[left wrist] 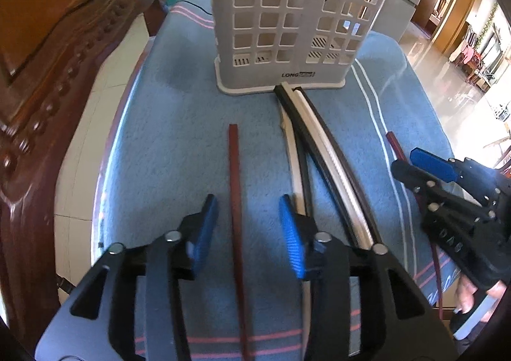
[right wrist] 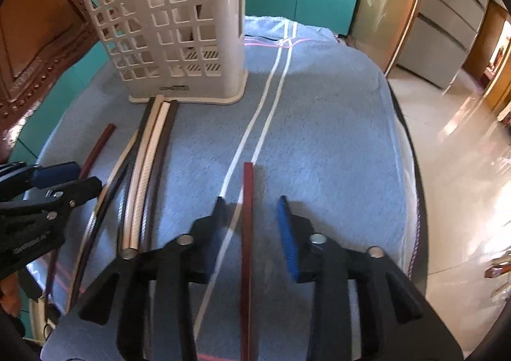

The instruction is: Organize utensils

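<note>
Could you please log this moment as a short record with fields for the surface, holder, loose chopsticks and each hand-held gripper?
surface: blue towel with white stripes
holder: white perforated utensil holder, upright at the far end, some sticks already inside
bundle: mixed black, white and brown chopsticks lying together, tips at the holder's base
left hand-held gripper: open, straddling a single reddish-brown chopstick
right hand-held gripper: open, straddling another red chopstick
</note>
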Available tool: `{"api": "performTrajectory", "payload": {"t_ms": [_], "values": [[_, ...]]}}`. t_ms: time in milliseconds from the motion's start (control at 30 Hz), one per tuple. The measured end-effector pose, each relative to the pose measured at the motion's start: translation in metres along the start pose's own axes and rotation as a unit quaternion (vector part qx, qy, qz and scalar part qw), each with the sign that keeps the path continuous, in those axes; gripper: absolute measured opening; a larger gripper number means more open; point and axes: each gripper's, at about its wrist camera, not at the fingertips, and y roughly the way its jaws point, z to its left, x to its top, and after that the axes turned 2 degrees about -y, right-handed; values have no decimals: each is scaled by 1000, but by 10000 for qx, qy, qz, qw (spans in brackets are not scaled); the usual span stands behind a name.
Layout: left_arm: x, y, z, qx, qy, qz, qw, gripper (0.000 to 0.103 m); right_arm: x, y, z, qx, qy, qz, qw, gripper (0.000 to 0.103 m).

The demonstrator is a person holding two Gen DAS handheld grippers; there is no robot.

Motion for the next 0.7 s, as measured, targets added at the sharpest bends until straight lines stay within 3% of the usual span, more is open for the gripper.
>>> {"api": "performTrajectory", "payload": {"t_ms": [133, 433, 700], "values": [[4, -2, 3, -442, -182, 40, 9988, 45, 0, 1, -3, 50, 19, -48, 10000, 41], [8, -3, 21, -581, -377, -25, 9976, 47, 0, 2, -3, 17, -12, -69, 10000, 42], [25, 11, 23, -48, -264, 175, 9995, 45, 17, 9, 1, -16, -80, 213, 9997, 40]]}}
